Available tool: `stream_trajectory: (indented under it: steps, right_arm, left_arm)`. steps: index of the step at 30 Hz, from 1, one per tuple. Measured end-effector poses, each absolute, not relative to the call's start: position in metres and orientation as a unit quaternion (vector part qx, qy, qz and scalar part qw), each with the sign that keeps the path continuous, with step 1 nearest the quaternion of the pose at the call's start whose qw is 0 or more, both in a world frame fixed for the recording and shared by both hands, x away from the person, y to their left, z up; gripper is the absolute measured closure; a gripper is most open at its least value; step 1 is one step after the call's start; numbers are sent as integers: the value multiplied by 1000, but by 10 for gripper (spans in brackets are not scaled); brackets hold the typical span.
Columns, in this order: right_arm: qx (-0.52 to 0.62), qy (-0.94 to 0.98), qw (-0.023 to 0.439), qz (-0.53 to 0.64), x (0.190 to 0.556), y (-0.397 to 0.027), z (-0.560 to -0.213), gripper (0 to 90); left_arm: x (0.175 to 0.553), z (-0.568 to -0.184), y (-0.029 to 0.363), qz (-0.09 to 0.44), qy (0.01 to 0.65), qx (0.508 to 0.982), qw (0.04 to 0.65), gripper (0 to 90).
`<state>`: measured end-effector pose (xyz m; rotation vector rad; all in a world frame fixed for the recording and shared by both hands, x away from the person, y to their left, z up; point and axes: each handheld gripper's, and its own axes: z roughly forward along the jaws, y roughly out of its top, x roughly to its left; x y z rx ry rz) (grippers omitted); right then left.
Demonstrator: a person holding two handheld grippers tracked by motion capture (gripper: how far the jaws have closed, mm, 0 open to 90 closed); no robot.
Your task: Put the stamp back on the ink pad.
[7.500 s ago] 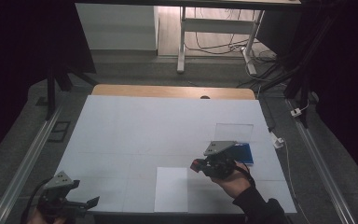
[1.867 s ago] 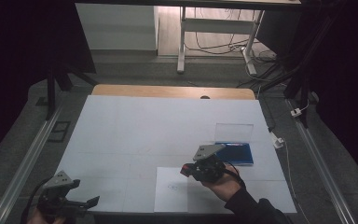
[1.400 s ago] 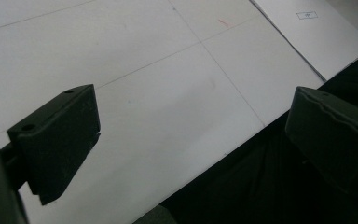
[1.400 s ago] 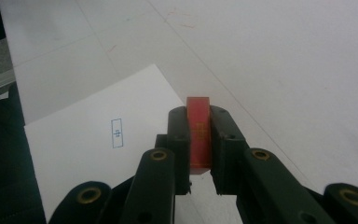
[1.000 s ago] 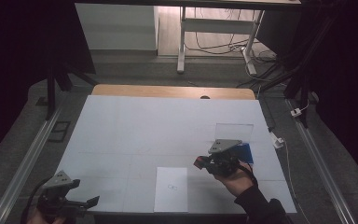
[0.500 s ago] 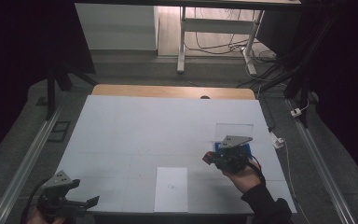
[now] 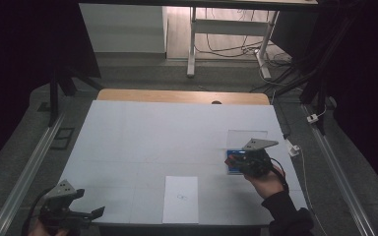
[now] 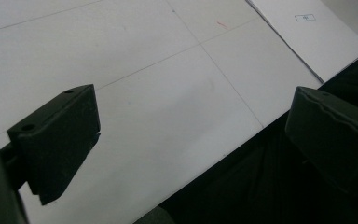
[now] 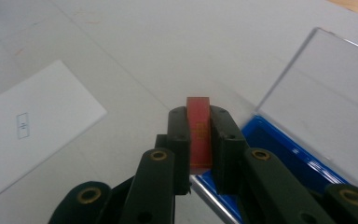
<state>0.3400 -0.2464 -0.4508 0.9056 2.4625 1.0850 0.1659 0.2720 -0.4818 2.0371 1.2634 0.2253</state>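
Note:
My right gripper [image 7: 232, 160] is shut on a small flat red block [image 9: 199, 133], held upright between its pads. It hovers at the near left corner of an open blue case [image 9: 284, 156] whose clear lid [image 9: 326, 84] stands tilted back. In the high view the case [image 7: 236, 168] lies at the table's right, partly under that gripper. A white sheet [image 7: 181, 199] with a small printed mark [image 9: 22, 125] lies near the front edge, left of the right gripper. My left gripper [image 7: 96, 212] rests open at the front left corner, with nothing between its fingers [image 8: 58, 135].
The white table top [image 7: 167, 132] ends in a wooden strip [image 7: 182, 96] at the far side. A metal rail [image 7: 27, 172] runs along the left and another along the right. A white plug and cable [image 7: 295, 150] lie just right of the case.
My right gripper has carried the red block rightward and a little away from the sheet, to the blue case. The left gripper has stayed put.

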Motion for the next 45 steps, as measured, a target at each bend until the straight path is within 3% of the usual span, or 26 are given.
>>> stream_trajectory:
  steps: [21, 45]
  right_arm:
    - [372, 844, 192, 336, 364, -284, -461, 798]
    - [382, 855, 180, 300, 380, -287, -480, 798]
  left_arm:
    - [166, -482, 272, 88, 489, 790, 359, 35]
    - [166, -482, 272, 88, 489, 790, 359, 37]
